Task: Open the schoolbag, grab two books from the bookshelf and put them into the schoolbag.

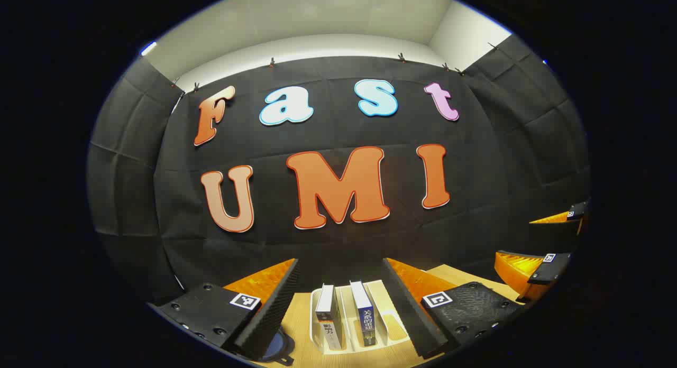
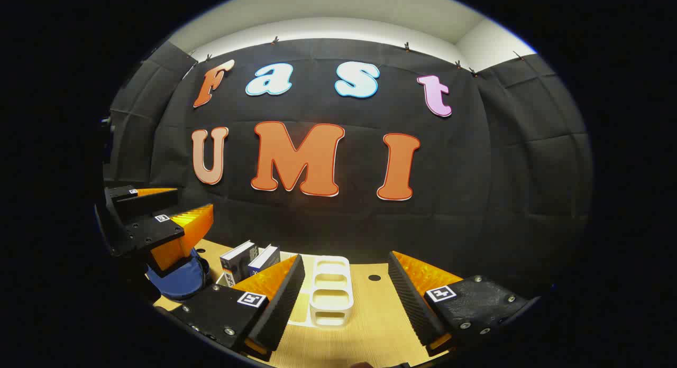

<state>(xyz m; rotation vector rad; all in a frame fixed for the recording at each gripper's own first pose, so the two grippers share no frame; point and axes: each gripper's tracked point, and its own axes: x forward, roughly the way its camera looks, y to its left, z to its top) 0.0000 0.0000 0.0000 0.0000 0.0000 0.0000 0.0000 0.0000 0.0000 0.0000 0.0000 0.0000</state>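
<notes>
I hold the left hand-held gripper (image 1: 341, 299) spread wide and raised, I judge to frame the two books (image 1: 346, 315) standing in the white bookshelf (image 1: 389, 325) at lower centre between its fingers, with the blue schoolbag (image 2: 177, 278) at lower left on the counter (image 2: 370, 315).

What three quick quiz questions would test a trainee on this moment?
1. True or false: both books stand upright in the white rack.
2. How many books does the rack hold?
3. The left tongs are: A) shut on a book, B) open, facing the books, C) inside the blue schoolbag.

Key: 1 true. 2 two. 3 B. The right tongs are open too, with the rack's vacant slots ahead.
</notes>
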